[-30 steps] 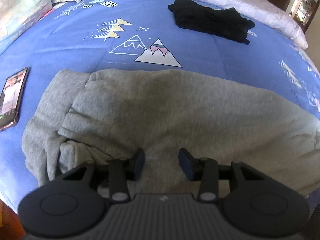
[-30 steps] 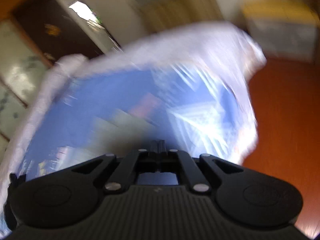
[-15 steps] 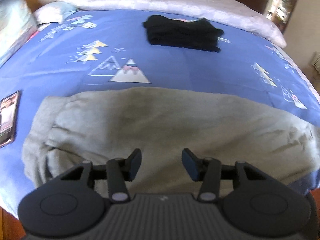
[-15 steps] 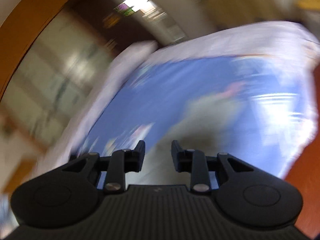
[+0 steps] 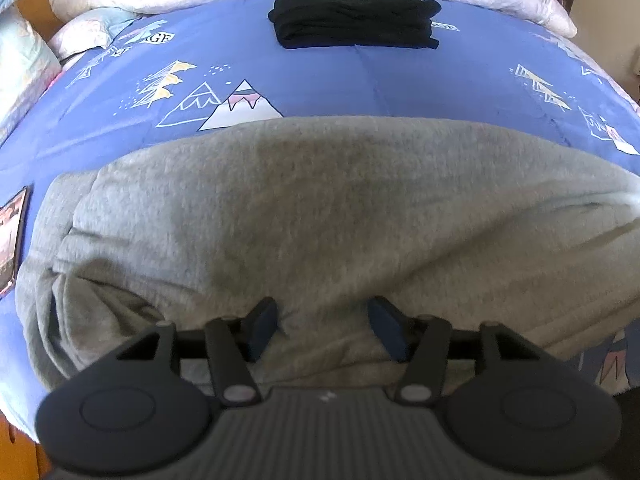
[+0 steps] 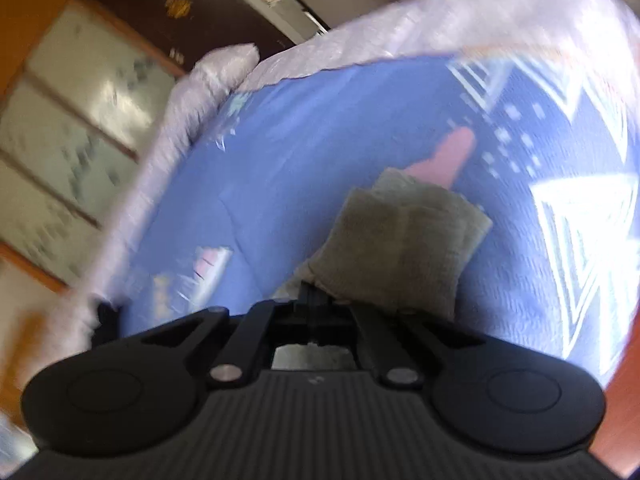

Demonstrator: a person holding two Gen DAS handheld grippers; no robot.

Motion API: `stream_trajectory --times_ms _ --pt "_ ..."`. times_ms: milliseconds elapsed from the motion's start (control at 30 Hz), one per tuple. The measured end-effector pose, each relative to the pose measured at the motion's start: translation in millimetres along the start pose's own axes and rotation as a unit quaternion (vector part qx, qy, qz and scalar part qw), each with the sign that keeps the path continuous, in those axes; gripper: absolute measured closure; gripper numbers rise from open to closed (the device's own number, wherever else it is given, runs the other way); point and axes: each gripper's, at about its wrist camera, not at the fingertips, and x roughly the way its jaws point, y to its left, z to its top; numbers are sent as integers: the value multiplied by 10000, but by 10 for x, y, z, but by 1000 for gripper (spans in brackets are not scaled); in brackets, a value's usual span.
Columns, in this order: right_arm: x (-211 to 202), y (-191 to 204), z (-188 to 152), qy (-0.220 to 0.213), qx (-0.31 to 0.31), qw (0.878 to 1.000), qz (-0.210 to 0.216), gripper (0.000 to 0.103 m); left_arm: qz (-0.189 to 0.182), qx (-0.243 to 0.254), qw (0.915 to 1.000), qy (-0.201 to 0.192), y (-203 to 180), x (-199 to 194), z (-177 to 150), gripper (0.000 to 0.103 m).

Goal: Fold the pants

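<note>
Left gripper: jaws apart and opening, poised over the grey fleece pants with fabric between the pads, none clamped. The pants lie flat across the near edge of the blue mountain-print bed cover. A phone rests at the cover's left edge, just beside the pants. A folded black garment lies near the far edge, well apart. Right gripper: jaws clenched on the pants' grey cuff end near the cover's right edge.
</note>
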Motion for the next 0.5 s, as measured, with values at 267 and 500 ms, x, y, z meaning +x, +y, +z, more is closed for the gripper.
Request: stream_trajectory --times_ms 267,500 --pt "-504 207 -93 -461 -447 9973 352 59 -56 112 9996 -265 16 -288 -48 49" --pt "-811 -312 -177 -369 576 9965 490 54 193 326 9988 -309 -162 -369 8 48"
